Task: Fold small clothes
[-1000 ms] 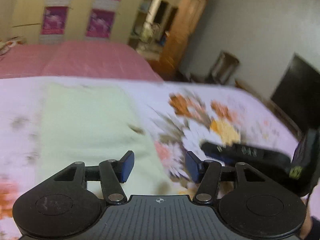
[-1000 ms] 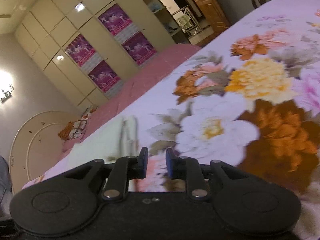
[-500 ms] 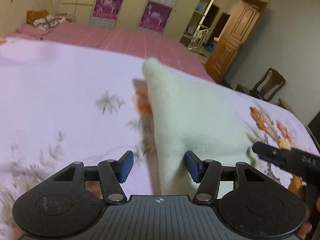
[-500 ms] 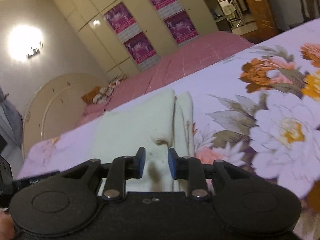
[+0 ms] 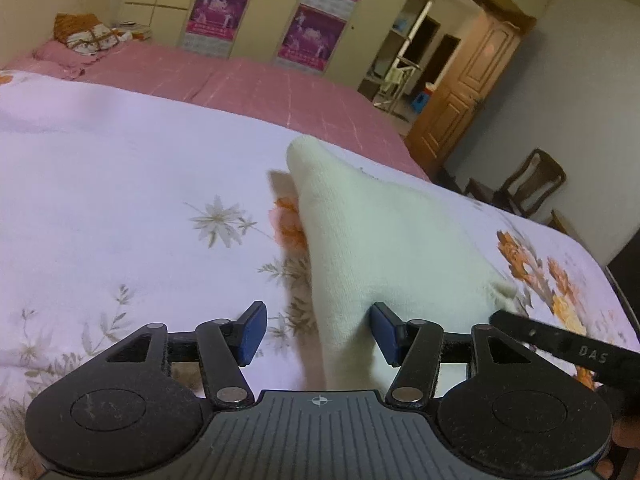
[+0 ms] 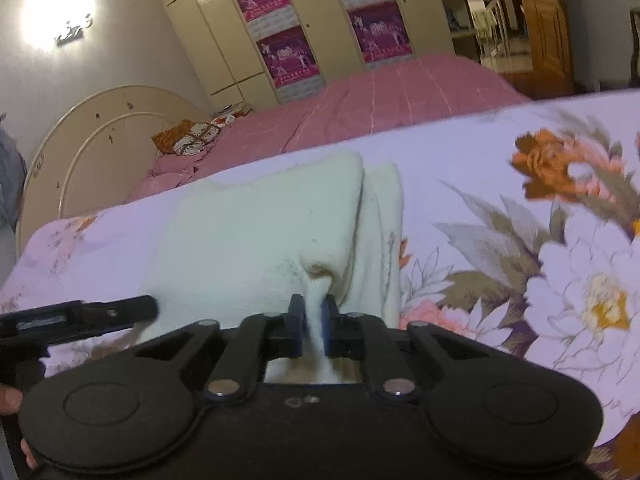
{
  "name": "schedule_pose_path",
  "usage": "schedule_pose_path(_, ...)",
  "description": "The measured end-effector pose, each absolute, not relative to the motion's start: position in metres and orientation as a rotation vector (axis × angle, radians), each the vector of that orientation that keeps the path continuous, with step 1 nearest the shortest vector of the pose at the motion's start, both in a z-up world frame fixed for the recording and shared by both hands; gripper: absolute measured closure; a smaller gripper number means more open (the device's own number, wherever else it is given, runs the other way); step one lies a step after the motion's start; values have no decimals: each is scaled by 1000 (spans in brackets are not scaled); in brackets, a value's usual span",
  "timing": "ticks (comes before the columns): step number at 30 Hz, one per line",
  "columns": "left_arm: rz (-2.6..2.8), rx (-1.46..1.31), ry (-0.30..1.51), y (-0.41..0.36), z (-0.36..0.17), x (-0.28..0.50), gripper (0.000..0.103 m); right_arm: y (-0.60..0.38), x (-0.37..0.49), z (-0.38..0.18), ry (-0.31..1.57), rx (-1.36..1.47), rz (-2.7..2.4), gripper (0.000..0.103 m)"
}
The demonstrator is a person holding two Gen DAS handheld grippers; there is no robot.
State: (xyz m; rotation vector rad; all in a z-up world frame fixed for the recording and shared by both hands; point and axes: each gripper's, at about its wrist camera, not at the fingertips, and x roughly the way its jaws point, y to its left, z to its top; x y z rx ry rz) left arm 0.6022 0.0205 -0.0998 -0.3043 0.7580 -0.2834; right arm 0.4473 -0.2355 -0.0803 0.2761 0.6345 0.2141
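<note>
Cream knit garment (image 6: 264, 232) pinched by right tool (image 6: 313, 318).

Both tools share one build. The left gripper (image 5: 316, 330) has a black body with two round discs, a ribbed grey centre plate bearing a small crosshair mark, and black linkage arms pinned by silver screws. Its fingers (image 5: 252, 332) end in blue pads. The right gripper (image 6: 313, 326) is matt black, with the same discs, silver screws and blue-faced pads. White letters mark its finger's side.
</note>
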Motion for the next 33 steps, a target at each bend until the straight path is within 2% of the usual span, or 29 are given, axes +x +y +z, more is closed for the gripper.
schedule_pose_path(7, -341, -277, 760, 8, -84, 595, 46, -249, 419, -62, 577, 278, 185, 97)
schedule_pose_path(10, -329, -201, 816, -6, -93, 599, 46, -259, 420, -71, 607, 295, 149, 97)
schedule_pose_path(14, -332, -212, 802, -2, -93, 595, 46, -261, 432, -88, 650, 303, 135, 96)
schedule_pose_path(15, -333, -216, 771, 3, -87, 591, 46, -261, 431, -85, 631, 309, 140, 94)
schedule_pose_path(18, -305, -270, 689, 21, -75, 591, 46, -267, 427, -75, 562, 312, 129, 77)
schedule_pose_path(22, -286, -308, 678, 29, -72, 614, 46, -283, 449, -77, 564, 411, 109, 79)
schedule_pose_path(25, -293, -319, 721, 25, -86, 636, 46, -277, 467, -75, 561, 377, 116, 81)
schedule_pose_path(26, -284, -319, 743, 25, -95, 642, 32, -273, 476, -76, 574, 357, 131, 82)
schedule_pose_path(27, -260, -318, 748, 23, -102, 645, 22, -268, 483, -80, 595, 325, 133, 84)
schedule_pose_path(28, -250, -319, 741, 23, -108, 646, 18, -263, 491, -85, 637, 272, 122, 85)
schedule_pose_path(33, -253, -283, 676, 16, -90, 647, 18, -261, 497, -80, 632, 181, 105, 85)
